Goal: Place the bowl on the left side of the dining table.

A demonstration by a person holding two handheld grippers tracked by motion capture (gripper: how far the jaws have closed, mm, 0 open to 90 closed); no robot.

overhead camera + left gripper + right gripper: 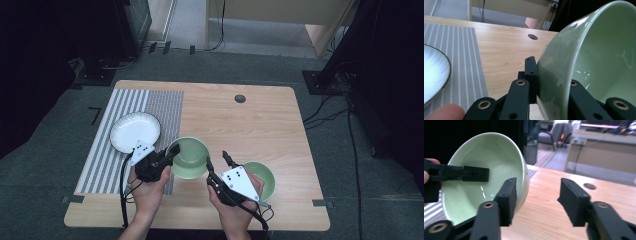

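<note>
A large pale green bowl sits tilted near the table's front middle, its opening turned toward my right gripper. My left gripper is shut on the bowl's left rim. In the left gripper view the bowl wall is pinched in the left gripper, one jaw outside and one inside. My right gripper stands open just right of the bowl. In the right gripper view the right gripper has bare wood between its jaws and the bowl beside its left jaw.
A smaller green bowl rests on the table under my right hand. A white plate lies on the grey striped placemat at the left. The wooden table has a round hole near its far edge.
</note>
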